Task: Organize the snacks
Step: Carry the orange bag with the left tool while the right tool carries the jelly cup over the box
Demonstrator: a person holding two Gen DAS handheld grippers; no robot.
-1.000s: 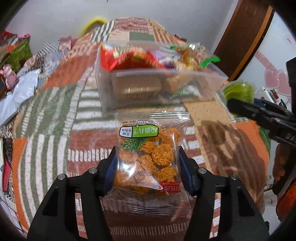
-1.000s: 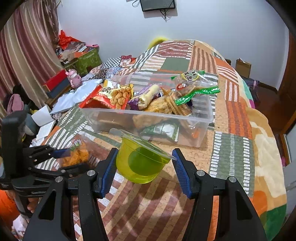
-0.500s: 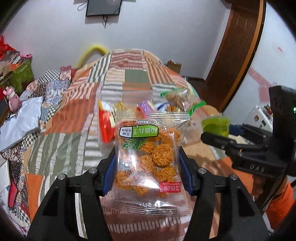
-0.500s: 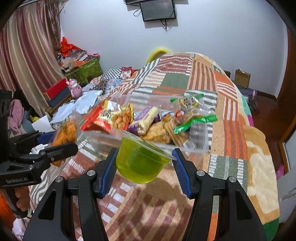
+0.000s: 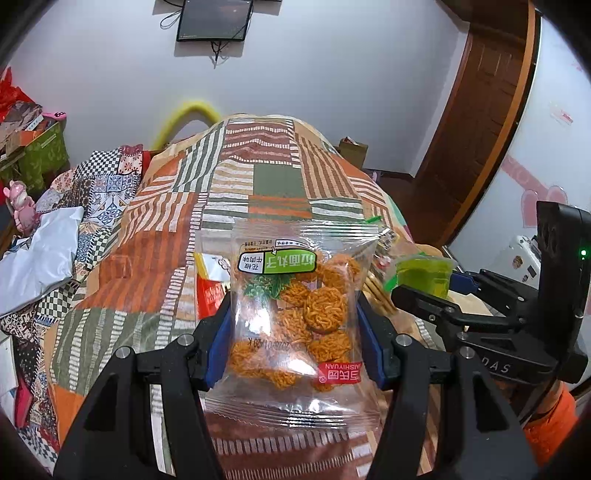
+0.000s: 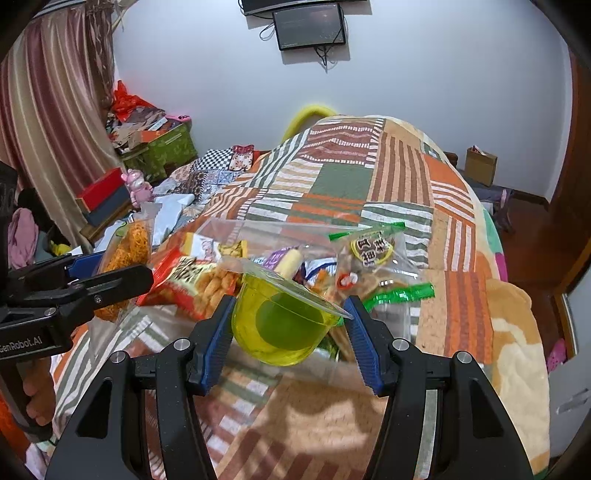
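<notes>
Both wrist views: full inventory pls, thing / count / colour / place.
noodle snack bag: 1, clear with orange rounds, held in left gripper
jelly cup: 1, yellow-green, sealed, held in right gripper
snack bin: 1, clear plastic, on the quilt, heaped with packets
red snack packet: 1, red, left end of bin
green-edged packets: 2, clear with green, right end of bin
quilt: 1, orange, green and brown patchwork, over the bed
monitor: 1, black, on the wall
cardboard box: 1, brown, floor by far wall
pink toy: 1, beside the bed
left gripper: black, blue pads, jaws clamped on bag
right gripper: black, blue pads, jaws clamped on cup
</notes>
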